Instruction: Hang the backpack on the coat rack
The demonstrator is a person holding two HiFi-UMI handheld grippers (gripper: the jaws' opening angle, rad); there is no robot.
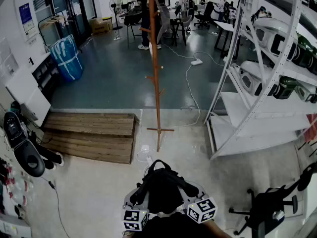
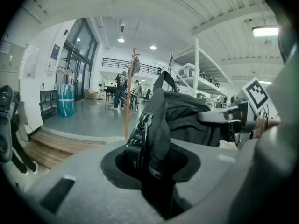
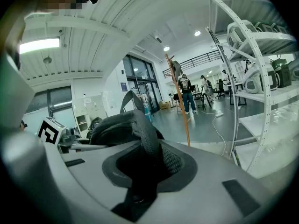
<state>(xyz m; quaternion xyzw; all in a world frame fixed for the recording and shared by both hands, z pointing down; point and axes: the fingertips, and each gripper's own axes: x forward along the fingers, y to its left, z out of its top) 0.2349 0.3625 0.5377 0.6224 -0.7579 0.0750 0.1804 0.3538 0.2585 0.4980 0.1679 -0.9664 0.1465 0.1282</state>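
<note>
A black backpack (image 1: pixel 161 188) hangs between my two grippers at the bottom of the head view, its top loop pointing up. My left gripper (image 1: pixel 140 198) is shut on the left shoulder strap (image 2: pixel 156 129), by its buckle. On the other side my right gripper (image 1: pixel 194 196) is shut on the right shoulder strap (image 3: pixel 147 141). The wooden coat rack (image 1: pixel 155 68) stands straight ahead on the floor, a short way beyond the backpack; it also shows as a thin pole, the coat rack (image 2: pixel 129 94), in the left gripper view and the coat rack (image 3: pixel 178 101) in the right gripper view.
A white metal shelf unit (image 1: pixel 257 78) with helmets stands at the right. A low wooden platform (image 1: pixel 91 133) lies at the left. A black office chair (image 1: pixel 270 207) is at the bottom right. A white cable (image 1: pixel 190 90) runs across the floor. People stand at desks far back.
</note>
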